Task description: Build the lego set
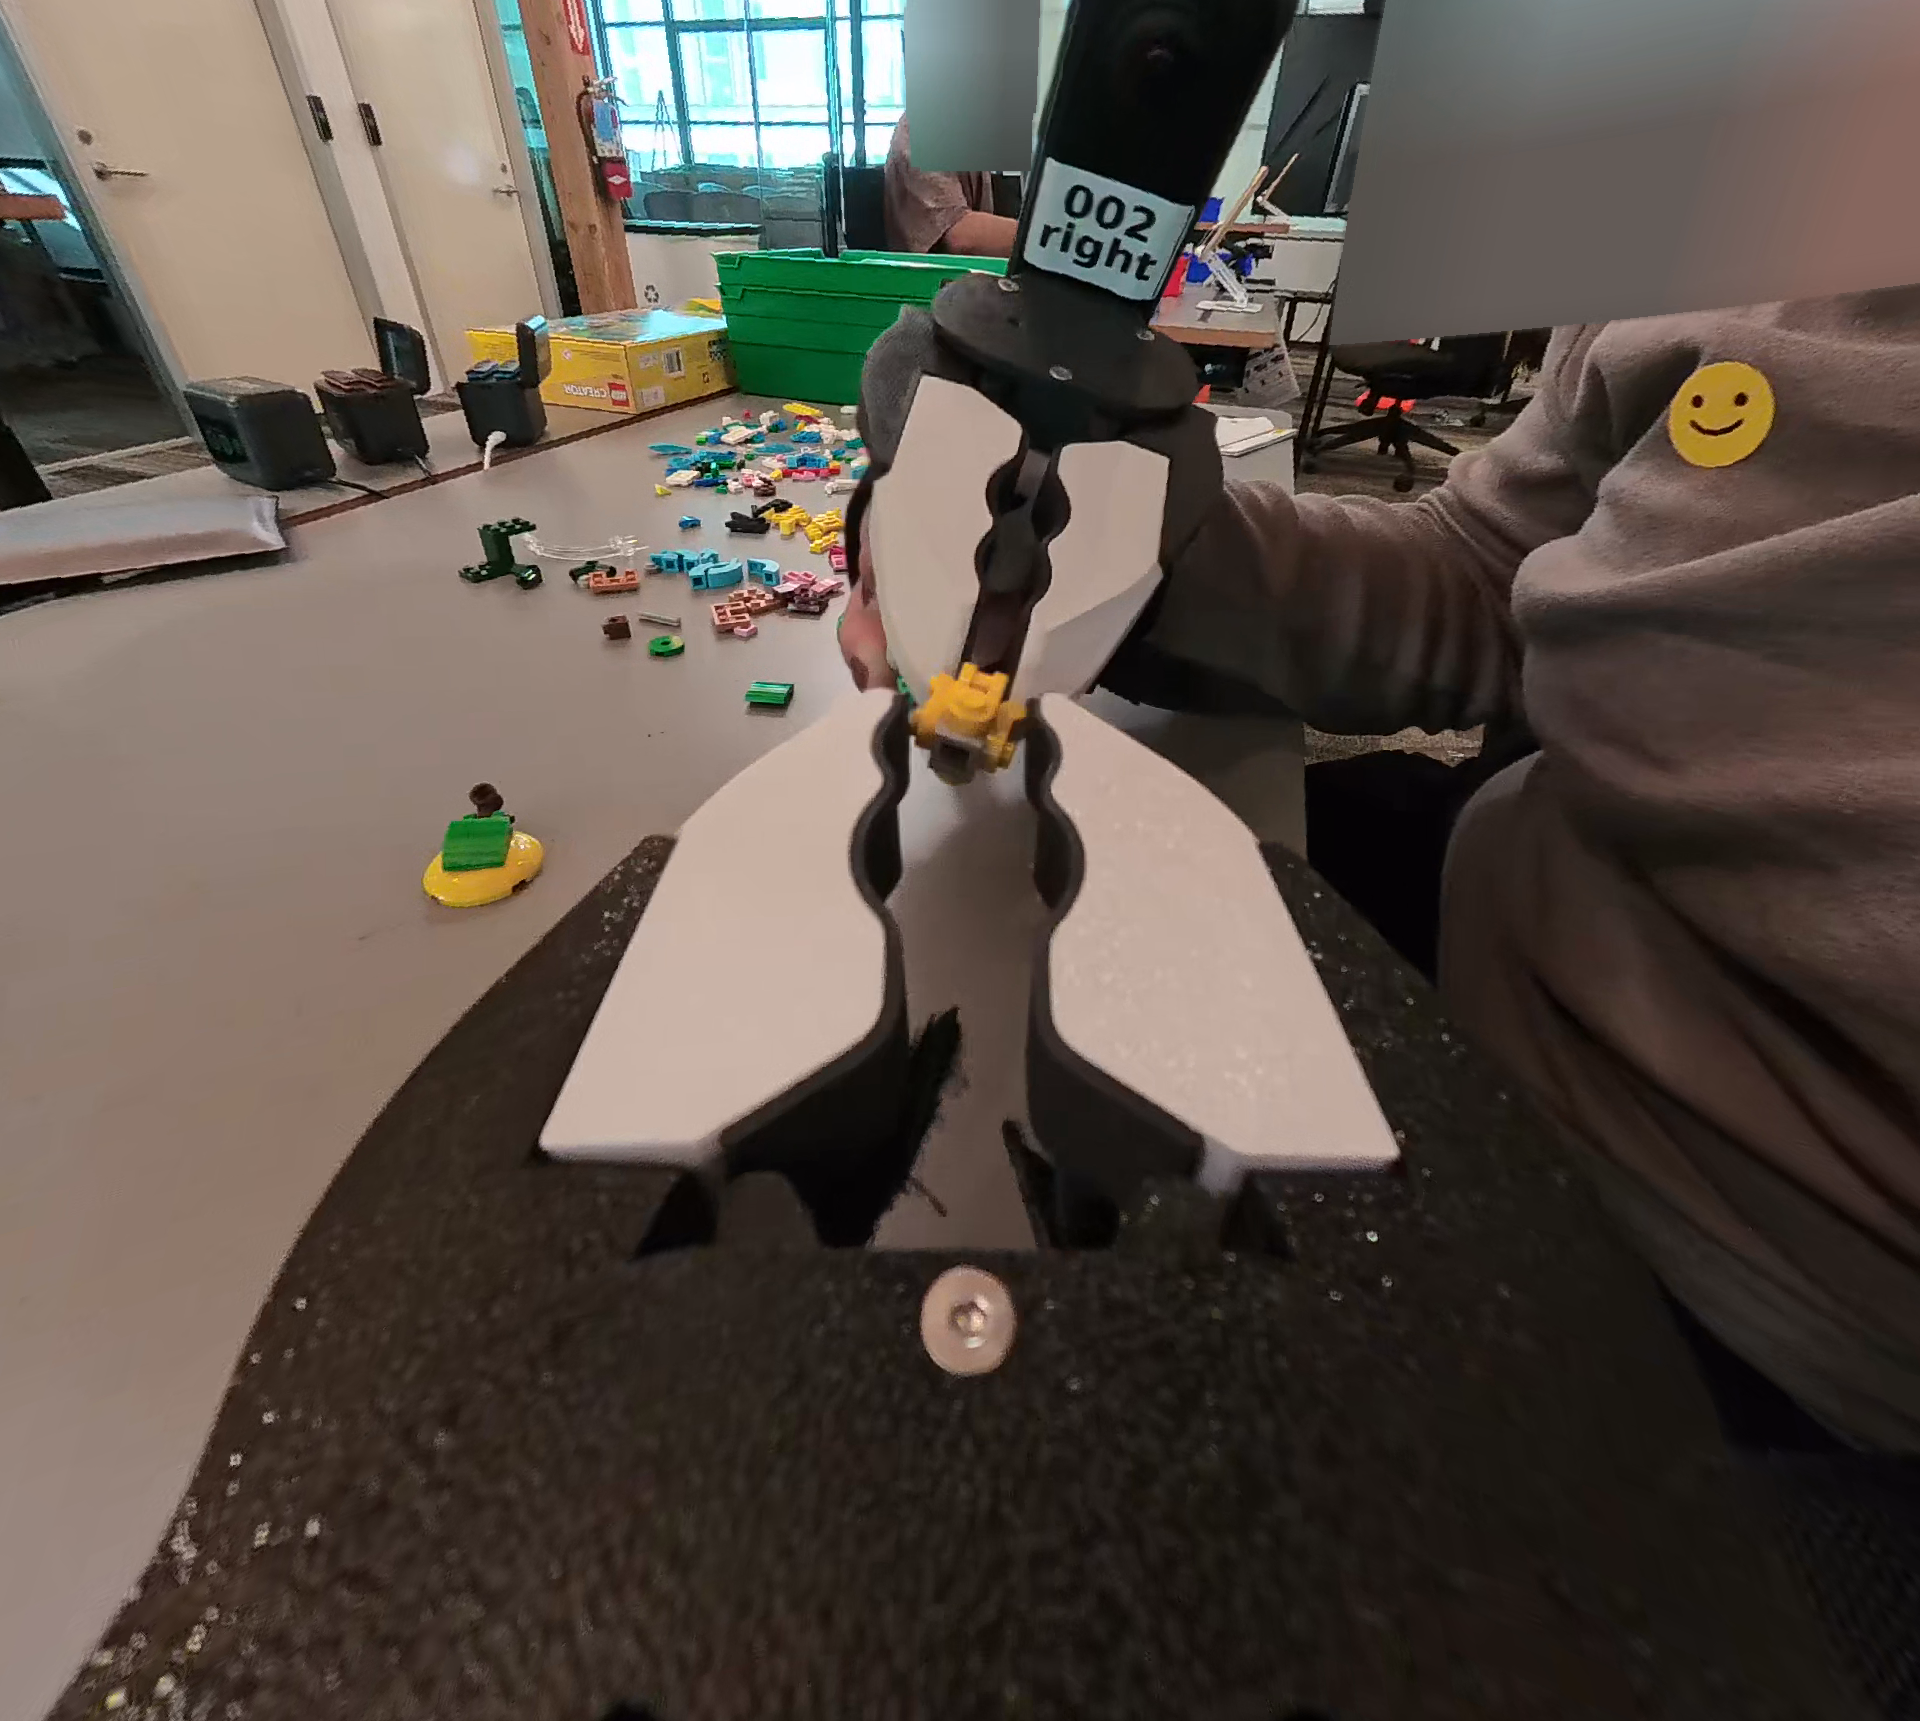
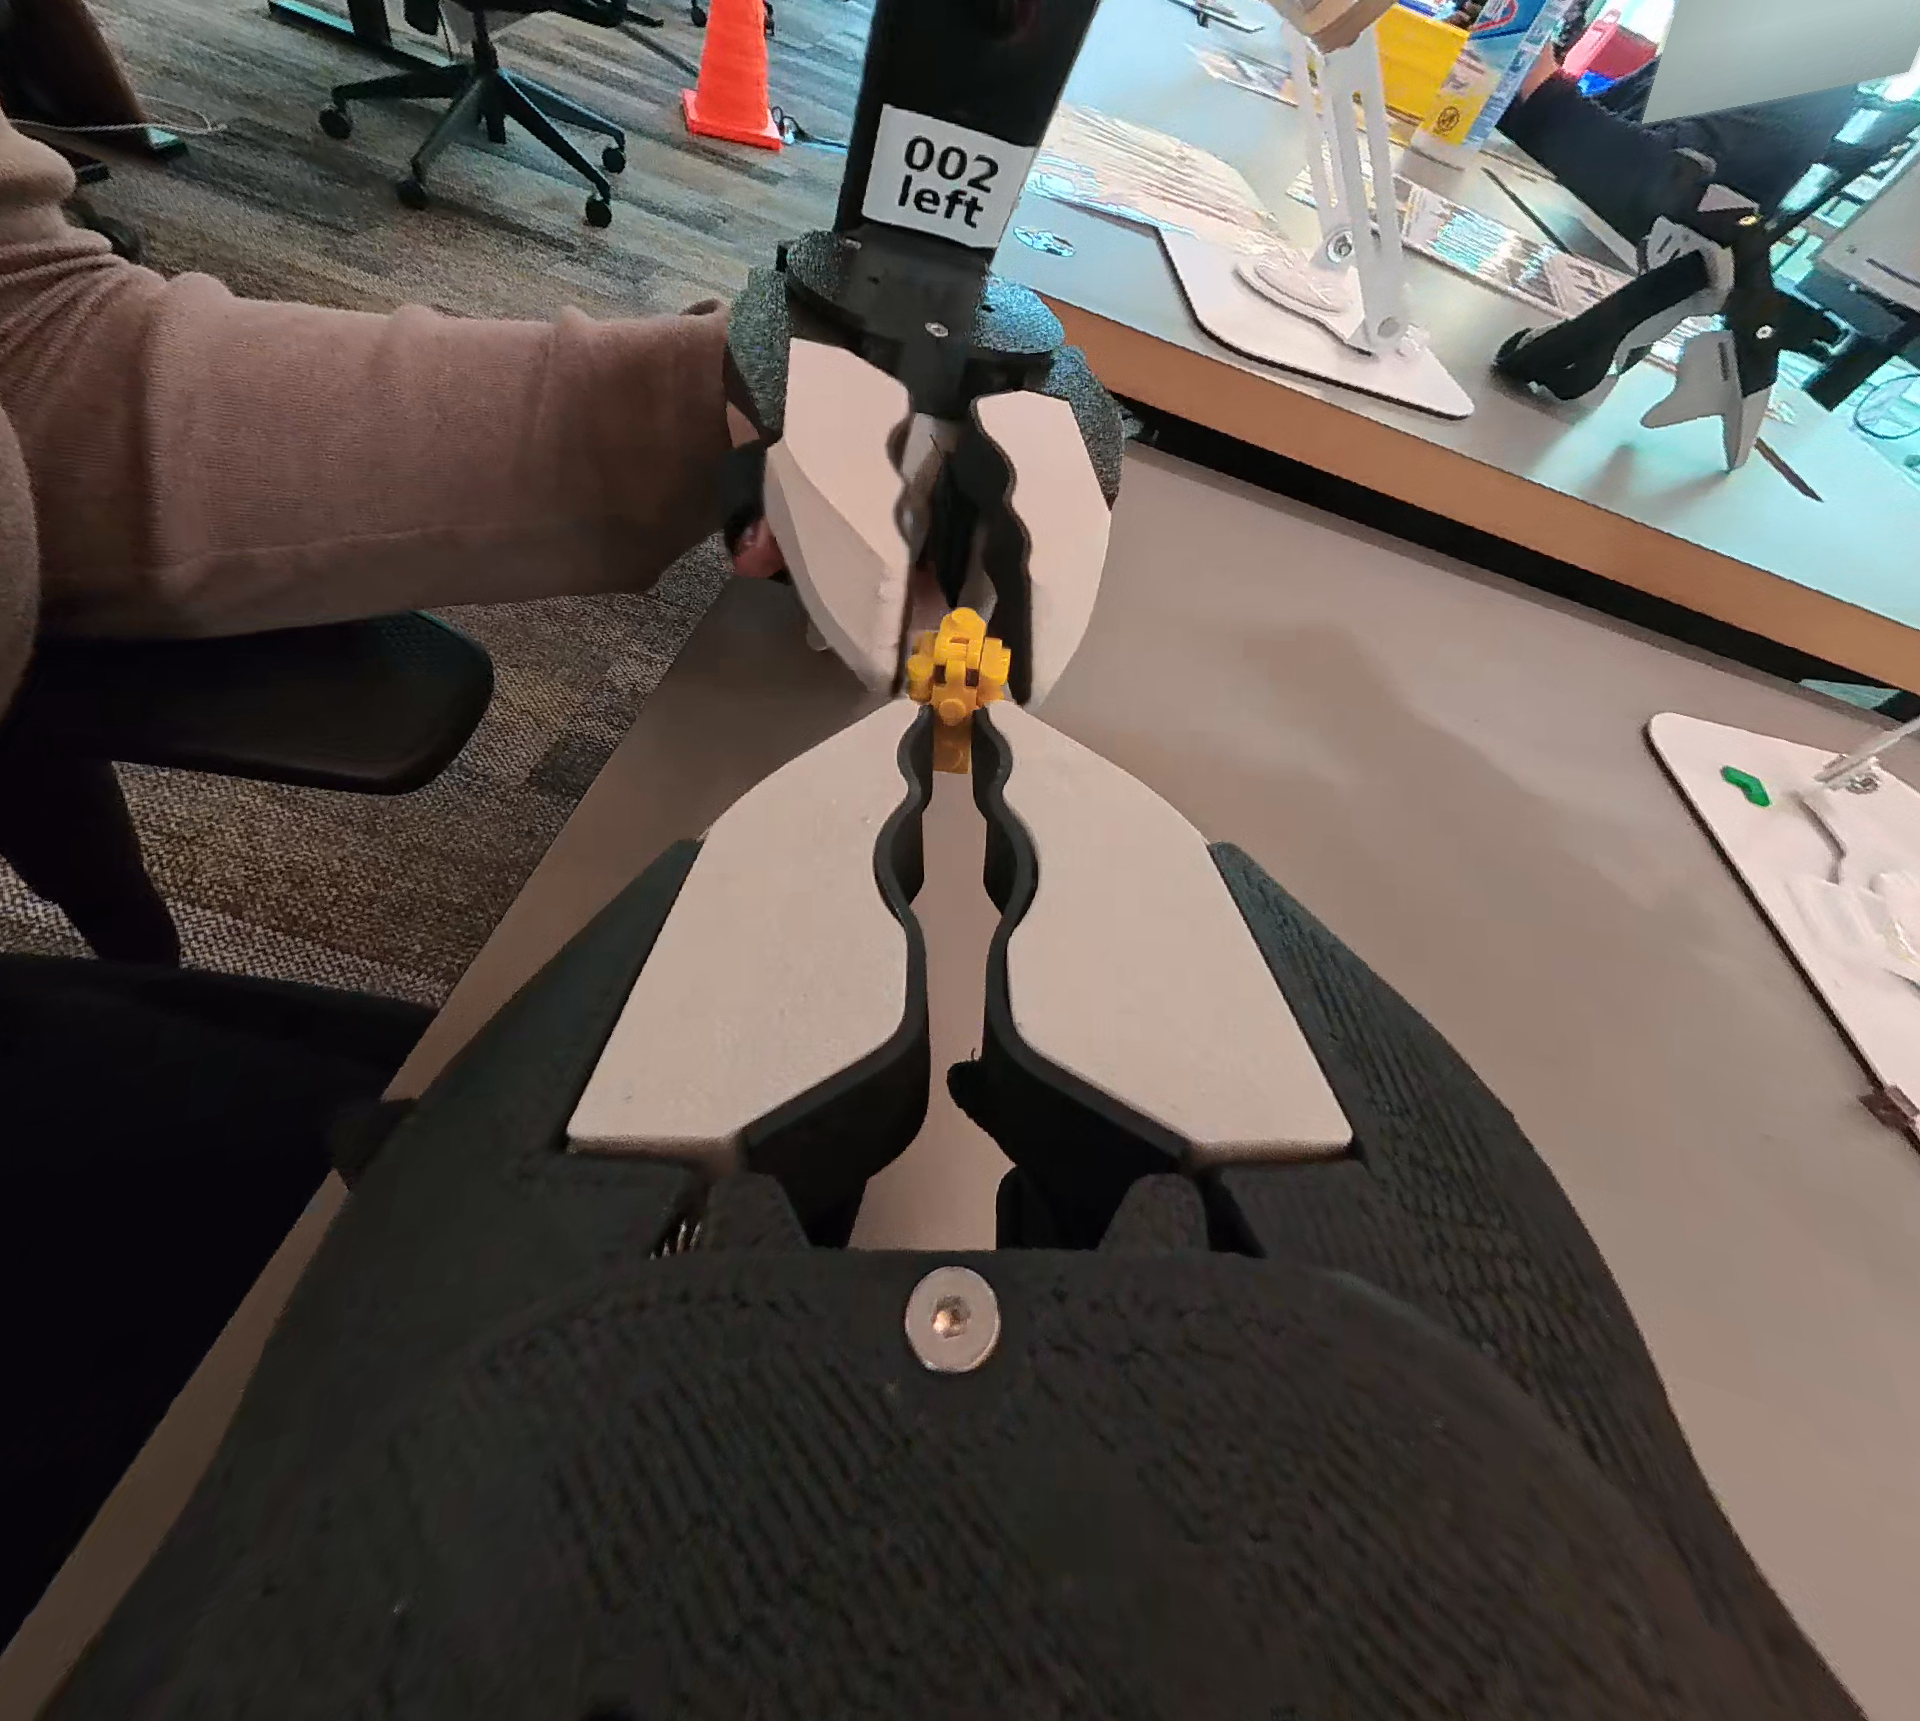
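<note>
A small yellow lego assembly (image 1: 966,715) hangs in the air between both grippers, which meet tip to tip above the grey table (image 1: 260,736). My left gripper (image 1: 966,731) is shut on the wider yellow cluster, which also shows in the right wrist view (image 2: 956,658). My right gripper (image 2: 951,736) is shut on a narrow yellow piece (image 2: 951,746) that joins the cluster from its side. The right gripper also shows in the left wrist view (image 1: 987,663), pointing down at me. The join between the two parts is hidden by the fingertips.
A yellow dome with a green brick and brown top (image 1: 483,861) stands at the left. A green tile (image 1: 769,692), a dark green build (image 1: 504,554) and scattered loose bricks (image 1: 758,476) lie farther back, before green bins (image 1: 831,310). A white board (image 2: 1766,850) lies at the right. My two grippers' fingertips are within a few centimetres of each other.
</note>
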Demonstrator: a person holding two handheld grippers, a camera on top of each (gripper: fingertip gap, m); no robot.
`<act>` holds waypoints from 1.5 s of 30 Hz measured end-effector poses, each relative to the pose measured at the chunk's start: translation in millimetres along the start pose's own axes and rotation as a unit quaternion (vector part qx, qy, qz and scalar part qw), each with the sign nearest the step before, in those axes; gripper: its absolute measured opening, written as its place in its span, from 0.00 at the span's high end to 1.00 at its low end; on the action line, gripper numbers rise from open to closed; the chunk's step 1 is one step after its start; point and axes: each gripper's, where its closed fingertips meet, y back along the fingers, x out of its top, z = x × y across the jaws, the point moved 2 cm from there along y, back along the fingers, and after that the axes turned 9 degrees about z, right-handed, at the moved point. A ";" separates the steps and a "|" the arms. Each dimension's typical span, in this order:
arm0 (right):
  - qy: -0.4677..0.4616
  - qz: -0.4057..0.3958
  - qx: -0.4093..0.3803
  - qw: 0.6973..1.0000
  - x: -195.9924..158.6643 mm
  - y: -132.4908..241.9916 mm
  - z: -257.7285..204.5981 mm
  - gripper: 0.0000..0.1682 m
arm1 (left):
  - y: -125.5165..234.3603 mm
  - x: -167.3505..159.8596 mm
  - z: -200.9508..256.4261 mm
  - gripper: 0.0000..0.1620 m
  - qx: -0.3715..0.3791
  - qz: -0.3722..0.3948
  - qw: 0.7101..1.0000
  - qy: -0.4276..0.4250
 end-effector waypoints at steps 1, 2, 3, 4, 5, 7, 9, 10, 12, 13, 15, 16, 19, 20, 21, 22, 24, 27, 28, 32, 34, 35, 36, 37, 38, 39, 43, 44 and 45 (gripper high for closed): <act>0.000 0.001 0.002 1.000 0.1 -0.2 -0.7 0.97 | 0.3 0.4 0.6 0.87 -0.004 0.002 1.000 0.001; -0.001 0.001 0.003 1.000 0.1 -0.3 -1.2 0.97 | 0.6 0.4 0.9 0.88 -0.006 0.001 1.000 0.003; -0.001 -0.001 0.005 1.000 -0.1 -0.3 -1.6 0.97 | 0.6 -0.5 1.1 0.88 -0.007 -0.003 1.000 0.004; 0.000 -0.005 0.005 1.000 -1.1 -0.4 -1.8 0.97 | 0.7 -2.5 0.6 0.88 -0.006 -0.013 1.000 0.000; 0.004 -0.012 0.004 1.000 -2.9 -0.5 -1.8 0.97 | 0.7 -4.8 -0.2 0.88 -0.003 -0.024 1.000 -0.009; 0.016 -0.033 -0.002 0.999 -8.5 -1.0 -0.8 0.97 | 0.9 -10.2 -3.8 0.88 0.012 -0.051 0.998 -0.035; 0.032 -0.063 -0.017 0.997 -16.5 -1.2 2.5 0.97 | 0.4 -17.1 -9.9 0.88 0.034 -0.088 0.993 -0.072; 0.042 -0.082 -0.025 0.995 -21.0 -1.2 4.5 0.97 | -0.2 -21.2 -13.1 0.88 0.046 -0.111 0.988 -0.093; 0.063 -0.121 -0.041 0.990 -30.5 -0.8 7.9 0.97 | -1.8 -28.9 -18.4 0.88 0.066 -0.157 0.976 -0.135; 0.079 -0.139 -0.050 0.986 -34.6 -0.6 9.6 0.97 | -2.5 -31.8 -20.9 0.88 0.075 -0.176 0.970 -0.152; 0.109 -0.171 -0.065 0.977 -40.9 -0.6 12.2 0.97 | -3.4 -36.9 -25.1 0.89 0.089 -0.208 0.959 -0.171; 0.124 -0.185 -0.073 0.972 -43.8 -0.8 13.7 0.97 | -3.0 -39.4 -27.9 0.89 0.098 -0.224 0.953 -0.180; 0.185 -0.225 -0.098 0.952 -51.3 -2.9 18.0 0.97 | -1.4 -45.2 -35.4 0.89 0.124 -0.266 0.932 -0.214; 0.207 -0.237 -0.108 0.943 -53.0 -3.7 19.9 0.97 | -1.2 -46.2 -38.1 0.89 0.133 -0.276 0.924 -0.227; 0.226 -0.249 -0.119 0.934 -54.3 -4.2 22.1 0.97 | -1.0 -46.9 -41.1 0.89 0.143 -0.284 0.917 -0.241; 0.244 -0.259 -0.130 0.925 -55.5 -4.7 24.3 0.97 | -0.5 -47.9 -44.3 0.89 0.154 -0.291 0.909 -0.254; 0.275 -0.283 -0.148 0.907 -58.9 -5.7 27.9 0.97 | -0.5 -50.9 -49.4 0.89 0.170 -0.307 0.897 -0.270; 0.318 -0.317 -0.164 0.878 -65.4 -6.7 31.6 0.97 | -1.4 -56.8 -55.4 0.89 0.186 -0.328 0.882 -0.284; 0.327 -0.325 -0.167 0.871 -67.1 -7.1 32.2 0.97 | -1.4 -58.6 -56.6 0.89 0.189 -0.334 0.878 -0.285; 0.350 -0.343 -0.170 0.855 -72.9 -9.7 32.5 0.97 | 0.9 -66.1 -61.0 0.90 0.202 -0.358 0.869 -0.276; 0.358 -0.351 -0.165 0.849 -77.3 -12.7 30.7 0.97 | 4.1 -72.5 -63.5 0.90 0.207 -0.383 0.858 -0.272; 0.363 -0.351 -0.160 0.848 -78.4 -14.7 28.8 0.97 | 5.1 -75.0 -64.8 0.90 0.210 -0.392 0.854 -0.270; 0.365 -0.348 -0.159 0.849 -77.6 -16.5 27.4 0.97 | 5.0 -74.7 -65.7 0.90 0.214 -0.390 0.854 -0.269; 0.363 -0.346 -0.160 0.850 -76.5 -17.9 26.4 0.97 | 5.3 -74.8 -65.8 0.91 0.215 -0.388 0.857 -0.263; 0.357 -0.345 -0.157 0.853 -76.2 -19.1 24.8 1.00 | 5.5 -74.9 -65.8 0.90 0.215 -0.385 0.860 -0.258; 0.356 -0.343 -0.152 0.856 -76.9 -21.1 22.5 1.00 | 3.9 -74.5 -64.1 0.90 0.211 -0.376 0.866 -0.252; 0.349 -0.343 -0.151 0.859 -78.0 -21.4 22.0 1.00 | 4.2 -75.5 -63.5 0.90 0.208 -0.376 0.870 -0.242; 0.336 -0.340 -0.149 0.865 -78.2 -21.1 21.7 1.00 | 4.3 -75.6 -63.7 0.90 0.208 -0.374 0.872 -0.238; 0.330 -0.340 -0.149 0.868 -78.3 -20.7 21.8 1.00 | 4.5 -75.6 -63.7 0.90 0.208 -0.372 0.873 -0.236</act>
